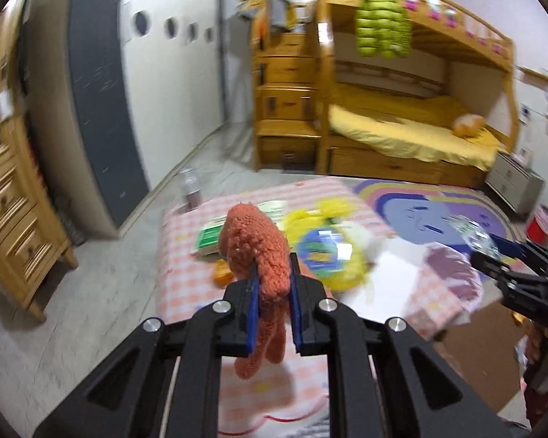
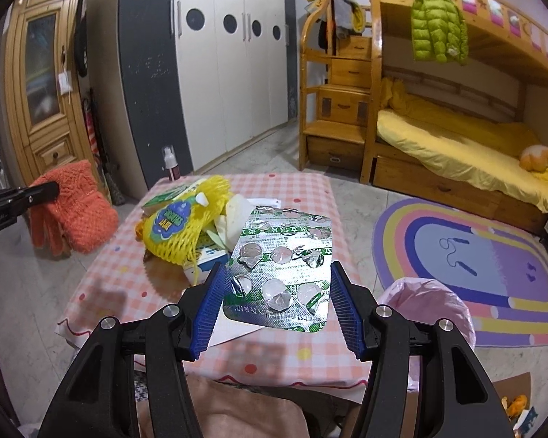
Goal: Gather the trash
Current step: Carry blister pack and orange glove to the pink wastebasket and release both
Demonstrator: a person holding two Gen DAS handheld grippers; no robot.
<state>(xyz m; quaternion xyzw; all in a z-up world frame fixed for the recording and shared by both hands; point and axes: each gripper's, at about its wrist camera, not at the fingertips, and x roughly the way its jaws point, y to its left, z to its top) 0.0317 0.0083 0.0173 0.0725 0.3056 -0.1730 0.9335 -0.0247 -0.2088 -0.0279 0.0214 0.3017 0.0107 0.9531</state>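
The used blister pack sits clamped edge to edge in your right gripper, above the table. Your left gripper, nearly closed, pinches the orange knit glove. The pink-lined bin lies just right of the right gripper.

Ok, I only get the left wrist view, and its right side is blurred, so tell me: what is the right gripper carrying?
Observer: The right gripper holds a used blister pack by its side edges, with most pockets torn open.
Operator: Any bin near it?
Observer: Yes, a pink bin bag stands open on the floor beside the table, under the right jaw.
Operator: And my glove, seen from there?
Observer: The orange glove hangs from the left gripper, fingers down, off the table's left edge.
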